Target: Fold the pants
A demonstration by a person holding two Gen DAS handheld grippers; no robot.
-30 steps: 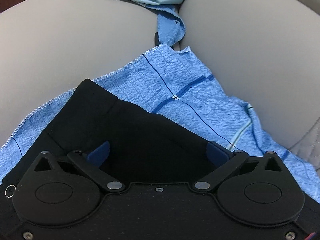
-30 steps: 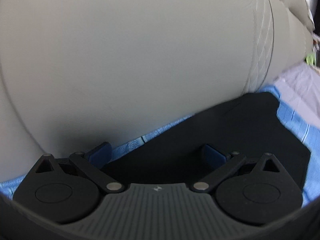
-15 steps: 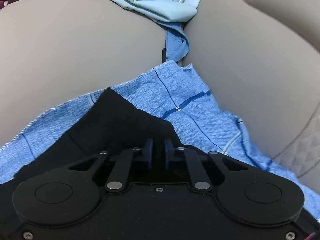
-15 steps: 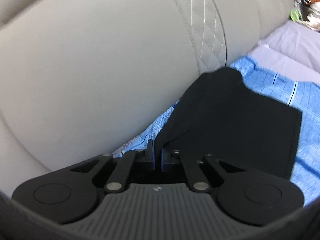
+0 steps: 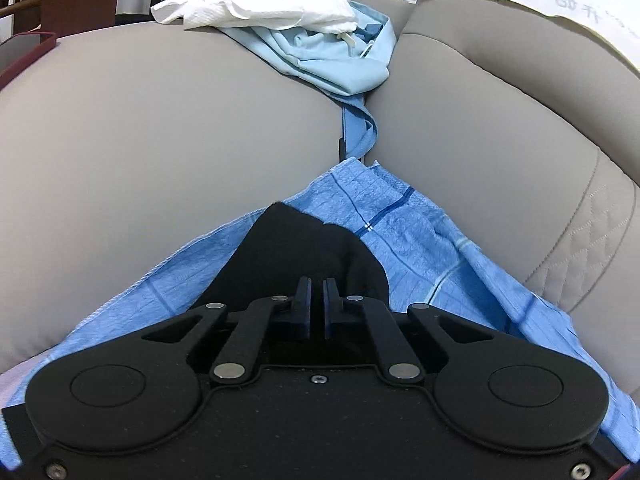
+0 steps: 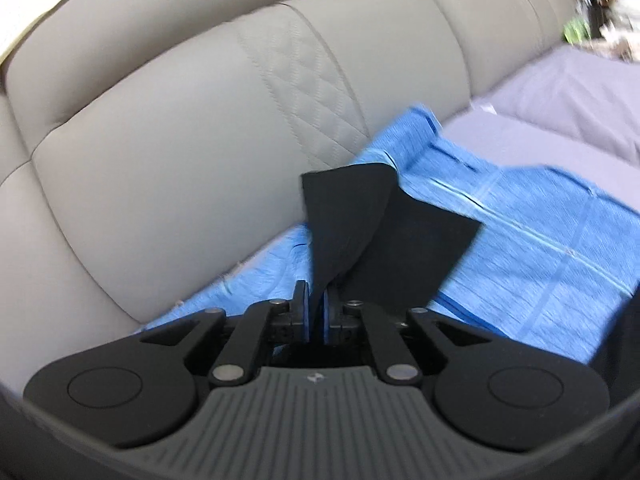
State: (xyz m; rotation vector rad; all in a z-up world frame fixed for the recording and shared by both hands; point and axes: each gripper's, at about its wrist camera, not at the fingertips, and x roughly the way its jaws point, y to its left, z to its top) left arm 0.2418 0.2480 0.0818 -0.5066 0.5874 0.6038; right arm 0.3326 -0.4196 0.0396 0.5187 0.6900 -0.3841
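Note:
Black pants [image 5: 304, 248] lie on a blue checked cloth [image 5: 404, 232] spread over a grey sofa seat. My left gripper [image 5: 317, 284] is shut on an edge of the pants, which rise from the cloth into its jaws. In the right wrist view my right gripper [image 6: 315, 292] is shut on another edge of the pants [image 6: 352, 216]; the fabric stands up from the jaws as a lifted flap above the rest of the pants on the blue cloth [image 6: 540, 240].
A light blue garment [image 5: 340, 60] and a white cloth [image 5: 256, 8] lie at the far end of the seat. The sofa backrest [image 6: 200, 120] rises close behind the cloth. A grey cushion [image 6: 560, 92] lies at the right.
Both grippers went from open over the pants to shut on the fabric. Both have since lifted, and the pants edges have risen off the blue cloth.

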